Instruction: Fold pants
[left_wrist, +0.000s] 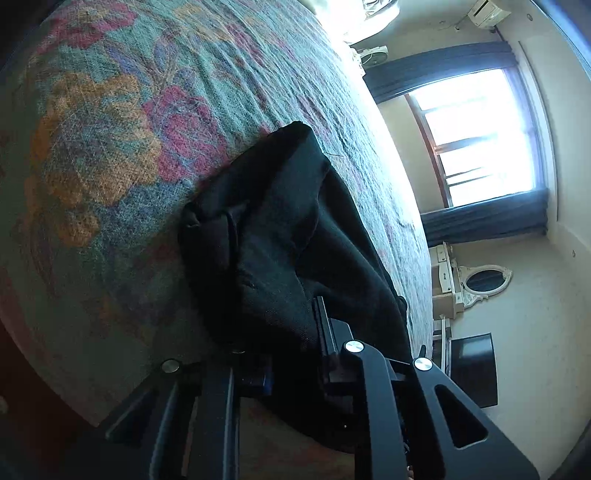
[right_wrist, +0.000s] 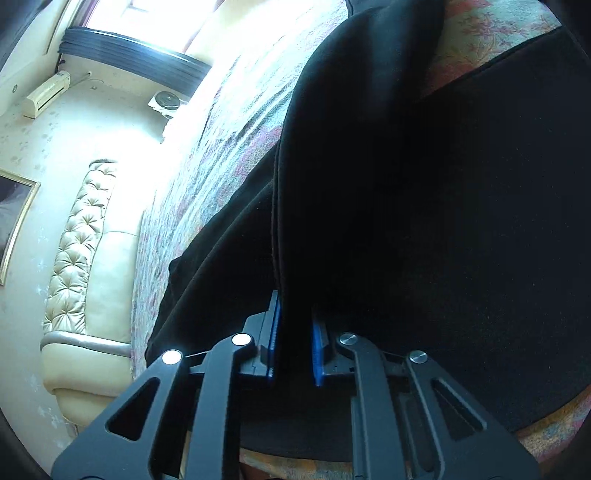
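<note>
Clamping a fold of the black pants (right_wrist: 369, 184), the right gripper (right_wrist: 295, 343) is seen nearest; the left gripper (left_wrist: 291, 343) is likewise clenched on pants cloth (left_wrist: 280, 229). Beyond, the pants are spread over the flowered bedspread (left_wrist: 110, 129).

Black pants (left_wrist: 280, 236), bunched and creased, draped over the floral bedspread (left_wrist: 110, 122), one fold raised.

Floral bedspread (left_wrist: 155, 122) — bright window (left_wrist: 480, 136)
</note>
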